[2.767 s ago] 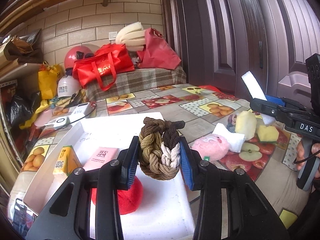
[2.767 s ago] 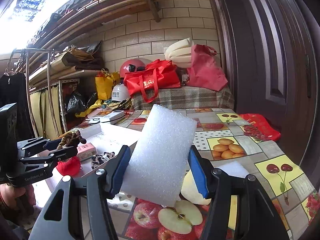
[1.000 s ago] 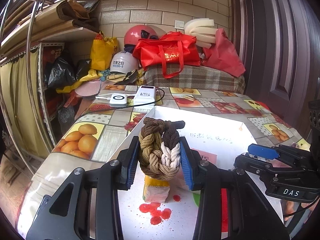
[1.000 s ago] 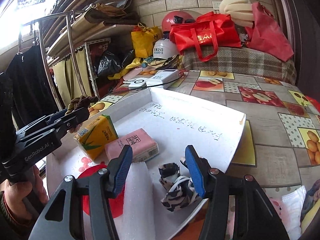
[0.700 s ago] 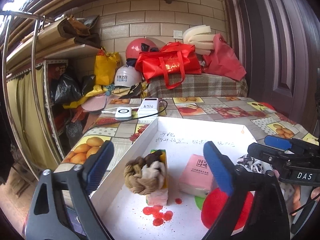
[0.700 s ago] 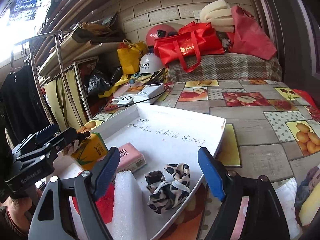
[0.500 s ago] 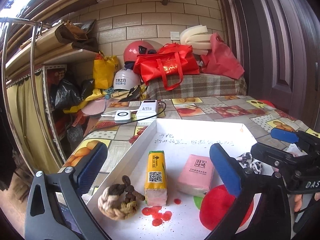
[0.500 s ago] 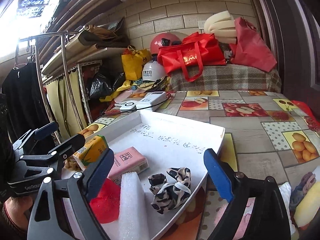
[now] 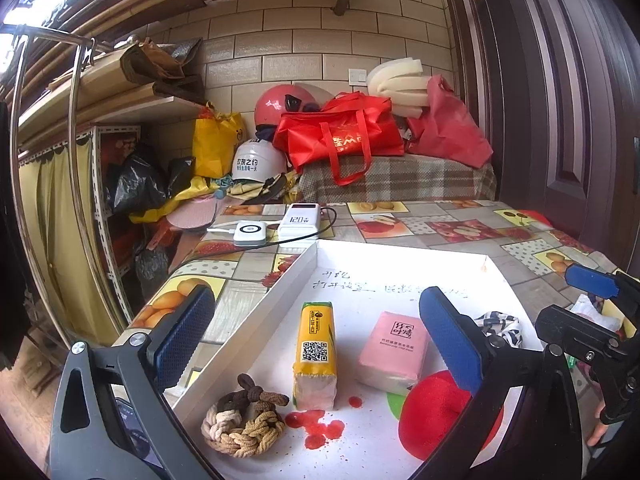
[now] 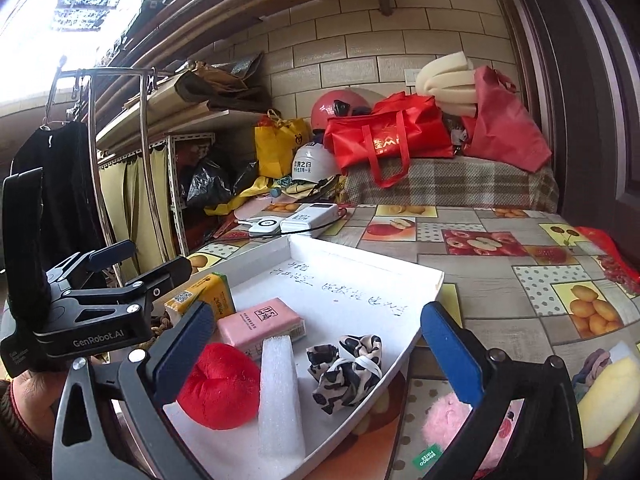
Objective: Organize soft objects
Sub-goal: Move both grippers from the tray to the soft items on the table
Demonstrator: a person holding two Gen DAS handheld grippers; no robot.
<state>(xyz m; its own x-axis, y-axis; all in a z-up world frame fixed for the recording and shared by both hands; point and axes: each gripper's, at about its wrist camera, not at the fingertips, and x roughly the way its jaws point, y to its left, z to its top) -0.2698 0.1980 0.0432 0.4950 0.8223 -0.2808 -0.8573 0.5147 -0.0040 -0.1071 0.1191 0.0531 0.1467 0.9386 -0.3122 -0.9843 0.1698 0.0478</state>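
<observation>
The shallow white cardboard tray (image 9: 280, 300) lay under and ahead of both sets of jaws, and most of the soft things were already in it. The left gripper (image 9: 316, 334) hung over the tray's near left corner with its jaws wide apart and nothing between them; the right gripper (image 10: 316, 344) was likewise spread and empty above the tray's right edge.

Below the right jaws lay the round red plush cushion (image 10: 218, 386), the white foam slab (image 10: 278, 396) on its narrow edge, and the black-and-white spotted fabric scrunchie (image 10: 346, 366). The slab looked likely to topple if a finger brushed it. Beyond the left jaws stood the yellow tissue pack (image 9: 315, 354) and the pink tissue pack (image 9: 394, 346); just beneath them sat the brown-and-cream braided rope knot (image 9: 244, 420), close to the tray wall.

Outside the tray, under the right jaw, the fluffy pink plush toy (image 10: 448, 418) and the pale yellow sponge wedge (image 10: 608, 400) waited on the fruit-patterned tablecloth (image 10: 500, 264). Reaching for them risked catching the low tray rim and shifting the whole tray. With both grippers so near each other, a collision seemed possible.
</observation>
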